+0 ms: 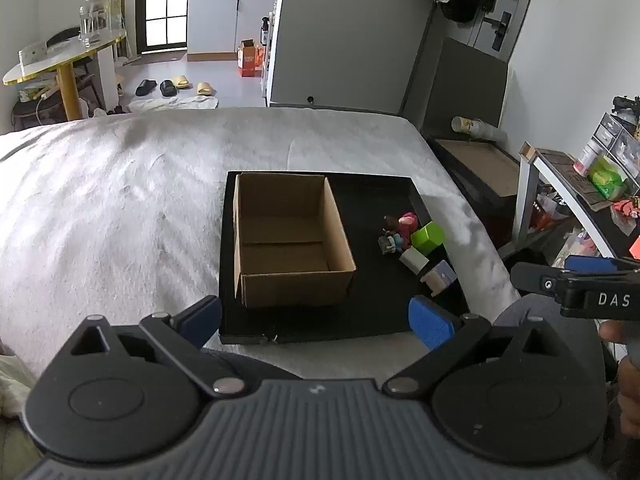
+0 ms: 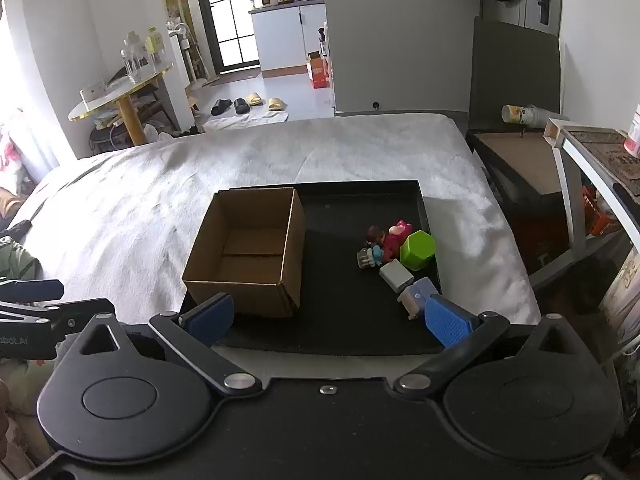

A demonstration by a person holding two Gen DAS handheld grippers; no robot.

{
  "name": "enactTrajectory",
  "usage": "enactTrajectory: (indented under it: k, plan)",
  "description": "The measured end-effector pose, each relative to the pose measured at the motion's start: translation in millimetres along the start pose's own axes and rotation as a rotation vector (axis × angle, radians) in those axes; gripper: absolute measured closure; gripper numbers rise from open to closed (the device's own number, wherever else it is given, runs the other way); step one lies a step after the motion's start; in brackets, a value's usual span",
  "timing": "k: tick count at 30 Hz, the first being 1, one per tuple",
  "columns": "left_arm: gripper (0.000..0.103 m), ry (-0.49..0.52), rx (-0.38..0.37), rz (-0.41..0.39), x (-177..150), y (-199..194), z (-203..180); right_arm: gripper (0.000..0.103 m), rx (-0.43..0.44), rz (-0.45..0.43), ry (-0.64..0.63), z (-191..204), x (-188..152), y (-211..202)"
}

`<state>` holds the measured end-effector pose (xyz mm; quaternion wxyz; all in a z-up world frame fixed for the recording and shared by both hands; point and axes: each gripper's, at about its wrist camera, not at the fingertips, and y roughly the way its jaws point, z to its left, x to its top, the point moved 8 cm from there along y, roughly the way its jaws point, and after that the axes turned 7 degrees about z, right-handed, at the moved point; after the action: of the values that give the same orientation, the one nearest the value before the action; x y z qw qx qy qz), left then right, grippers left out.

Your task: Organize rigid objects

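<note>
An open, empty cardboard box (image 1: 288,240) (image 2: 248,252) stands on the left half of a black tray (image 1: 376,200) (image 2: 340,320) on the bed. On the tray's right half lie a green hexagonal block (image 1: 429,236) (image 2: 417,249), a pink and brown toy figure (image 1: 400,229) (image 2: 390,240), a white block (image 1: 414,261) (image 2: 396,275) and a pale blue and white block (image 1: 439,276) (image 2: 416,296). My left gripper (image 1: 316,322) is open and empty before the tray's near edge. My right gripper (image 2: 328,320) is open and empty, its right finger (image 2: 450,322) beside the blue block.
The tray lies on a white blanket (image 1: 120,208) (image 2: 132,216). The right gripper shows at the right edge of the left wrist view (image 1: 576,284). A dark low table (image 2: 520,168) and a shelf (image 1: 580,196) stand right of the bed.
</note>
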<state>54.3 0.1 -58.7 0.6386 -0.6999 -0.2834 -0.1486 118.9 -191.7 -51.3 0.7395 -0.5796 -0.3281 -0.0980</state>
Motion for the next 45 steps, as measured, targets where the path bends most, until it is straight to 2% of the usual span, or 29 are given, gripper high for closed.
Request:
enactTrajectory:
  k: [45]
  plan:
    - [0.004,0.012,-0.025,0.022,-3.4,2.6,-6.1,0.000,-0.006,0.000,0.007,-5.3,-2.2,-2.2]
